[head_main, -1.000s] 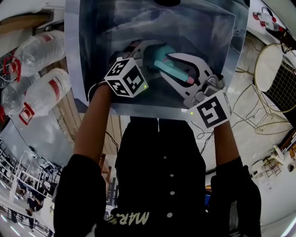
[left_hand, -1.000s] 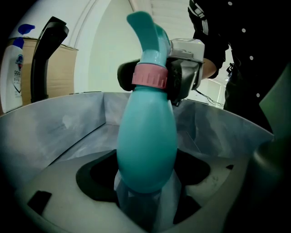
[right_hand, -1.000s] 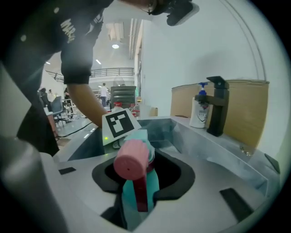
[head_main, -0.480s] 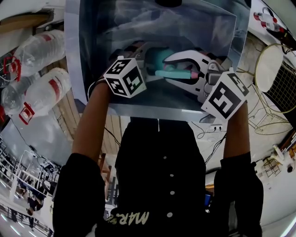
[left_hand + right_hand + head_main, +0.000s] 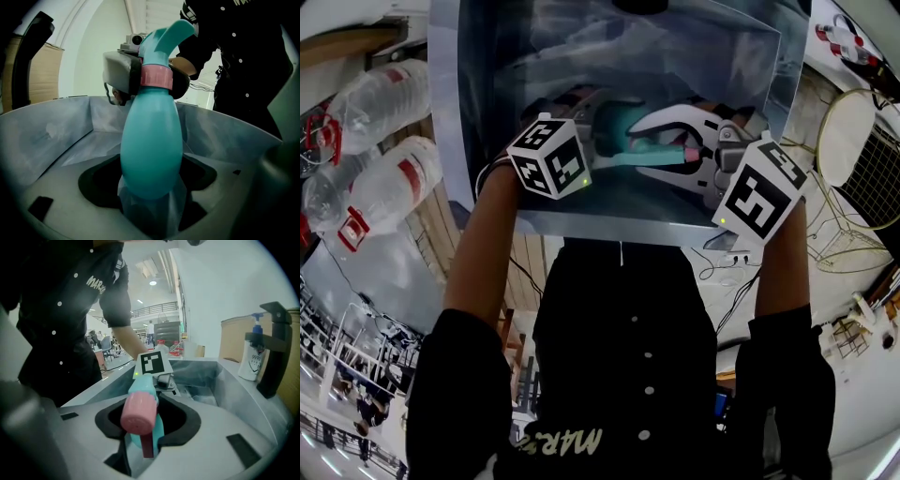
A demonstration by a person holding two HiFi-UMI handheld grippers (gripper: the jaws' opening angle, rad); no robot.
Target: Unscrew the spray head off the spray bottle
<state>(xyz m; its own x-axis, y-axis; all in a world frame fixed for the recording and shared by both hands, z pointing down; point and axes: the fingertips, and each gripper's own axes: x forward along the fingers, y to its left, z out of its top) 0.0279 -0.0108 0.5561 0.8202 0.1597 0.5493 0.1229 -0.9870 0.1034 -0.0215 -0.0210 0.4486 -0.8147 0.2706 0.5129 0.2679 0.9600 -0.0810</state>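
Teal plastic spray bottle (image 5: 619, 131), egg-shaped, held lying sideways in the air above a grey, shiny-lined tub (image 5: 487, 84), seen from the head view. The left gripper (image 5: 595, 131) has its jaws clamped on the body. The right gripper (image 5: 670, 147) has its white jaws closed at middling width round the spray head (image 5: 680, 150). Large clear plastic water bottles (image 5: 384, 178) lie off to the left.

Left gripper view: the rounded base of the bottle fills the space between the jaws, which press on its sides. The body narrows to a pink screw collar (image 5: 157, 77), with the right gripper's jaws set on either side of it. The teal head curves away beyond the collar.

Right gripper view: the pink round nozzle (image 5: 139, 412) points at the camera, a darker pink trigger (image 5: 147, 446) hanging below it, the jaws closed on the head's sides. The left gripper's marker cube (image 5: 152, 363) shows behind. A white pump bottle (image 5: 248, 357) stands beyond the tub.

The bottle looks light and probably empty, with smooth, slippery, slightly yielding walls, so the body may spin in the jaws. The widest part of the body seems the best hold. For turning, the stiff collar looks better than the thin trigger.
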